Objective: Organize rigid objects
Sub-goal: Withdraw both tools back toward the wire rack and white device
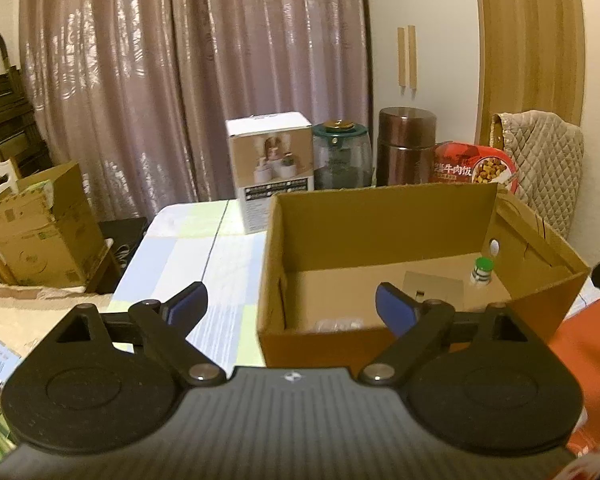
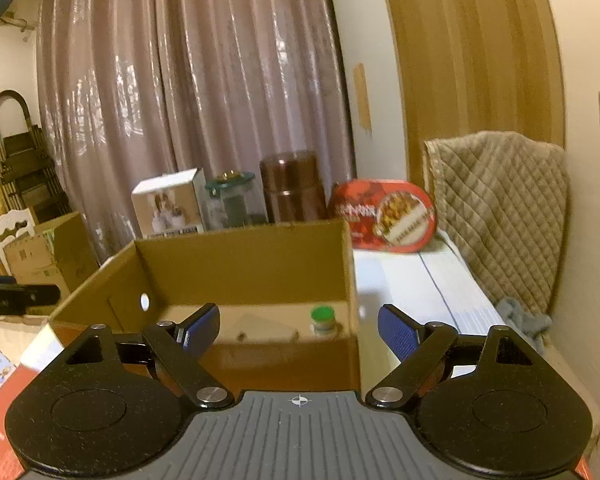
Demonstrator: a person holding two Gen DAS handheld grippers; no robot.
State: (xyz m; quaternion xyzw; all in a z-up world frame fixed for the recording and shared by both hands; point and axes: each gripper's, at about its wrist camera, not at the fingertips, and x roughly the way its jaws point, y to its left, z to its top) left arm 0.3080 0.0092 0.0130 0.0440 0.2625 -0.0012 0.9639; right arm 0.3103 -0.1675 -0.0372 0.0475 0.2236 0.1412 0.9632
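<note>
Left gripper (image 1: 292, 308) is sitting at the lower centre of the left wrist view w/ jaws spread wide and nothing btwn them; its right blue pad is overlapping the near wall of the open cardboard box (image 1: 380, 224), its left pad is hanging over the pale checked worktop (image 1: 204, 248). Right gripper (image 2: 298, 330) is showing the same in the right wrist view: jaws wide apart, holding nothing, left pad over the box front, right pad over the worktop to the box's right.

Inside the box, toward the right rear corner, a small green-capped bottle (image 1: 482, 272) is standing upright, w/ a flat grey square item (image 1: 434, 290) lying on the floor just left of it. Something clear and crinkly is lying at the near wall; can't tell what.

Behind the box, along the curtain (image 1: 180, 80), items are lining up left to right: white product box (image 1: 270, 168), green-lidded glass jar (image 1: 342, 156), brown metal canister (image 1: 406, 148), red food pack (image 1: 474, 168). A quilted beige cover (image 1: 548, 160) is draping at the right edge. An orange-red box (image 1: 588, 360) is lying at lower right, near the box corner.
</note>
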